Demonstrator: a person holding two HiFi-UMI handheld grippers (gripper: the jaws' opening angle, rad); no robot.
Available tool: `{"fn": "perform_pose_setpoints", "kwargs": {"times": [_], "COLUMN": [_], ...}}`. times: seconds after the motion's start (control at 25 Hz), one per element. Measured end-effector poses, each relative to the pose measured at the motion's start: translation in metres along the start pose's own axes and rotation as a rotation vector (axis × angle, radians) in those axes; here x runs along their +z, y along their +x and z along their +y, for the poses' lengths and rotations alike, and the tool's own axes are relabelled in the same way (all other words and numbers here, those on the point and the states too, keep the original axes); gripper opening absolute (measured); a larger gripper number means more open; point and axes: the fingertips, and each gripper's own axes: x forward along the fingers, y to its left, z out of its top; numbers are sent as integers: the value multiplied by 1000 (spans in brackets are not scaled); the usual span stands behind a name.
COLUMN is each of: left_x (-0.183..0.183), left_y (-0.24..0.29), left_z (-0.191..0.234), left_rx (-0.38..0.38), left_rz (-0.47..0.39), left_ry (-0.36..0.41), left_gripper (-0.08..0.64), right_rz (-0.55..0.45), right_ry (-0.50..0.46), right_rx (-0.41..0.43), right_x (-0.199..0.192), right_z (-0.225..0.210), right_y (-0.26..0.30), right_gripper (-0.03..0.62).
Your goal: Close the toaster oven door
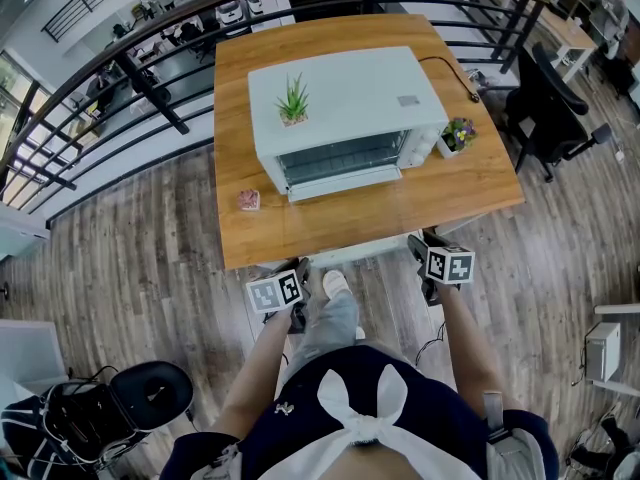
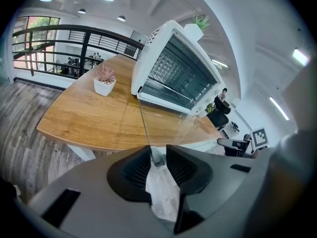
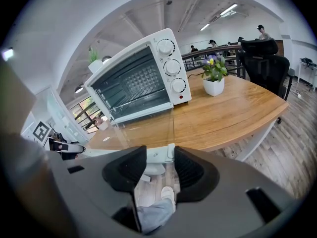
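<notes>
The white toaster oven [image 1: 345, 98] stands at the middle of the wooden table [image 1: 250, 238]. Its glass door [image 1: 345, 213] lies open and flat, reaching the table's near edge, with the white handle [image 1: 350, 250] along the front. My left gripper [image 1: 298, 268] is at the handle's left end and my right gripper [image 1: 418, 241] at its right end. In the left gripper view the left gripper [image 2: 157, 155] shows a narrow gap with the handle's end [image 2: 155, 157] in it. In the right gripper view the right gripper [image 3: 161, 162] stands wider, with the handle [image 3: 157, 155] just beyond the pads.
A green plant [image 1: 293, 103] sits on top of the oven, a pink potted plant [image 1: 249, 200] at its left, and a purple flower pot [image 1: 458, 135] at its right. A black office chair [image 1: 550, 98] stands to the table's right. A railing [image 1: 150, 78] runs behind.
</notes>
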Motion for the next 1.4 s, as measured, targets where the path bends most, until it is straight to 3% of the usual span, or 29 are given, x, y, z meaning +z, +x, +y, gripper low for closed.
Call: {"fn": "perform_pose_setpoints", "kwargs": {"times": [1.4], "left_x": [17], "left_y": [-18], "left_z": [-10], "left_rx": [-31], "left_rz": [-88], "left_ry": [-70], "left_gripper": [107], "right_rz": [-71], "right_ry": [-11], "right_rx": [27], "right_x": [21], "right_z": [10], "right_y": [-16], "right_gripper": [186]}}
